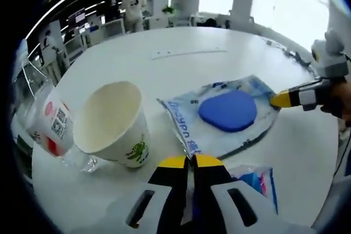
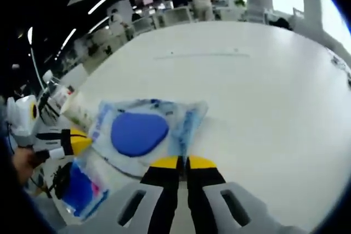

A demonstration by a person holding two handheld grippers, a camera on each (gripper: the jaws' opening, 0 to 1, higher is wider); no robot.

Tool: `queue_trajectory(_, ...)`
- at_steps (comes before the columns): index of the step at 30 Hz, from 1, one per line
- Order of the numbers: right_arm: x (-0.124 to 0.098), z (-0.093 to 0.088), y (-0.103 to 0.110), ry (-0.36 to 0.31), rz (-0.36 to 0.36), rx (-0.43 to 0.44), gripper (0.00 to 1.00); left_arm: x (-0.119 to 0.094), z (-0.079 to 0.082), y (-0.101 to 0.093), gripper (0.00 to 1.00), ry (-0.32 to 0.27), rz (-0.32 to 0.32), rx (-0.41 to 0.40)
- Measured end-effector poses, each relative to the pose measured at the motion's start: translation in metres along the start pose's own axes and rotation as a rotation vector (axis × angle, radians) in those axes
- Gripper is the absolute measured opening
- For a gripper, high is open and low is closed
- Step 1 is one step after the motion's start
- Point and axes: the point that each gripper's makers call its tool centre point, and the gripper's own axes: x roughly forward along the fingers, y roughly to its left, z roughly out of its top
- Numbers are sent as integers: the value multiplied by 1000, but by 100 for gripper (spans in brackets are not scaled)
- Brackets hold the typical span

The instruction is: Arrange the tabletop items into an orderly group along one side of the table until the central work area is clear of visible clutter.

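A clear plastic packet with a blue oval pad (image 1: pixel 230 110) (image 2: pixel 140 132) is stretched between both grippers over the white table (image 1: pixel 186 75). My left gripper (image 1: pixel 190 160) is shut on its near edge. In the left gripper view, the right gripper (image 1: pixel 285 100) comes in from the right and pinches the packet's far corner. My right gripper (image 2: pixel 182 161) is shut on the packet's edge, with the left gripper (image 2: pixel 77 141) on the opposite side. A white paper cup (image 1: pixel 112 124) with a green logo stands left of the packet.
A clear plastic bottle (image 1: pixel 52 124) (image 2: pixel 57 94) with a red-and-white label leans behind the cup. A second blue packet (image 1: pixel 255 182) (image 2: pixel 79 187) lies beside the left gripper. The far table (image 2: pixel 247 80) is bare white surface. Office desks stand beyond.
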Motion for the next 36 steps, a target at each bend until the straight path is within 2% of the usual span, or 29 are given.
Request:
queue_trajectory(2, 0, -2, 0, 8, 2, 7, 3, 1, 0, 0, 3, 4, 2, 11)
queue_trajectory(5, 1, -2, 0, 9, 3, -2, 5, 0, 0, -1, 4, 2, 3, 79)
queue_trajectory(10, 2, -2, -2, 13, -4, -11, 8, 0, 0, 1, 6, 3, 3, 52)
queue_trajectory(14, 0, -2, -5, 11, -25, -7, 25, -4, 2, 1, 11, 7, 6, 49)
queue_trajectory(18, -6, -4, -8, 12, -55, -10, 38, -11, 2, -3, 17, 6, -10, 27)
queue_trajectory(21, -12, 0, -6, -13, -57, -4, 45, -16, 5, -5, 21, -6, -13, 36)
queue_trajectory(24, -17, 5, -1, -36, -41, -10, 48, -20, 7, -6, 29, -15, -20, 39)
queue_trajectory(33, -40, 11, 19, -76, 9, -19, 55, -39, 8, -10, 38, -50, -41, 46)
queue_trajectory(36, -47, 11, 27, -82, 28, -21, 58, -48, 11, -11, 45, -71, -50, 52)
